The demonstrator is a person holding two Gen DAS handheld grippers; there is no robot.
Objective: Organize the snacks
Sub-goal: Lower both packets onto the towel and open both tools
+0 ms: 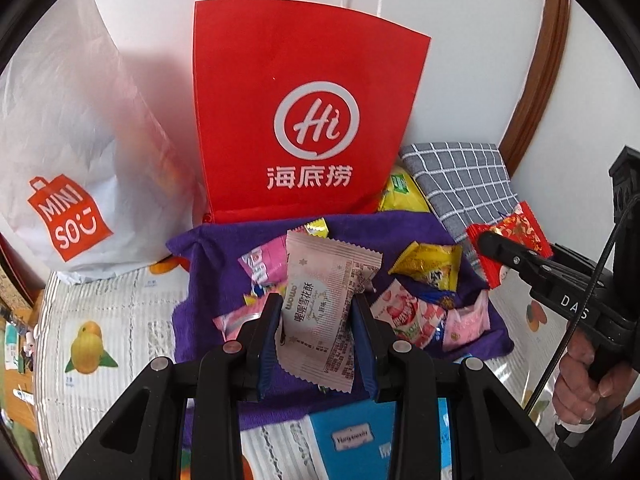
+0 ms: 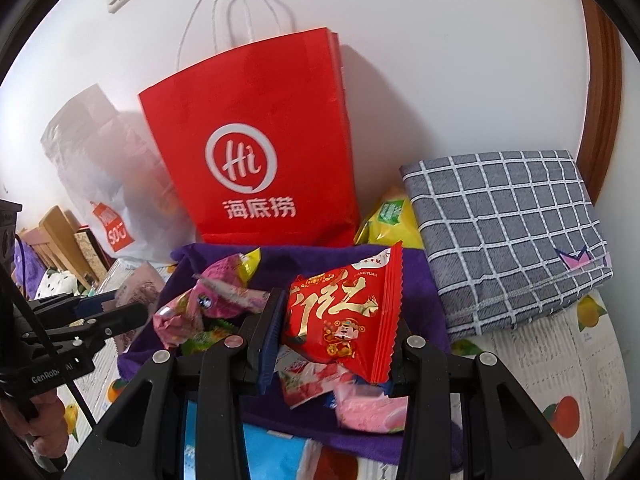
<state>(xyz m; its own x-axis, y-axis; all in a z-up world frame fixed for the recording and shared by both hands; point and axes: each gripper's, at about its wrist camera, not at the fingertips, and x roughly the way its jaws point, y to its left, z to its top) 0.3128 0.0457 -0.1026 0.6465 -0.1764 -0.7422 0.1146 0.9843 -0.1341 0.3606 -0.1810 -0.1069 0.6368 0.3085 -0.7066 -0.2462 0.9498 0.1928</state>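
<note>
My left gripper point(image 1: 316, 320) is shut on a pale pink snack packet point(image 1: 324, 300) and holds it above a purple cloth point(image 1: 208, 280) strewn with several snack packets. My right gripper point(image 2: 336, 328) is shut on a red snack packet point(image 2: 344, 320); it also shows in the left wrist view point(image 1: 508, 240) at the right. A red paper bag point(image 1: 304, 112) with white handles stands upright behind the cloth against the wall, and it shows in the right wrist view point(image 2: 256, 152) too. The left gripper appears at the left edge of the right wrist view point(image 2: 132, 312).
A white Miniso plastic bag point(image 1: 72, 160) stands left of the red bag. A folded grey checked cloth point(image 2: 504, 232) lies at the right, with a yellow packet point(image 2: 388, 216) beside it. A blue box point(image 1: 352, 440) lies near me. The table has a fruit-print cover point(image 1: 92, 344).
</note>
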